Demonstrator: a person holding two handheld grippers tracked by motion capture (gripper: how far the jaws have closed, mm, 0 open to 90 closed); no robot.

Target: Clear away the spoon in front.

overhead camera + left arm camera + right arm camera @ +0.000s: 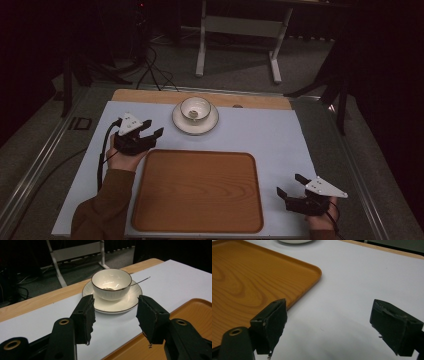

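Observation:
A white bowl with a dark rim stands on a white saucer at the far middle of the white table top. A thin spoon handle sticks out of the bowl. My left gripper is open, a short way left of and nearer than the saucer, jaws pointing at it with nothing between them. My right gripper is open over bare table, right of the wooden tray.
The tray lies empty at the front middle of the white mat. A wooden table edge runs along the far side. Beyond it are a grey floor, cables and a white frame stand.

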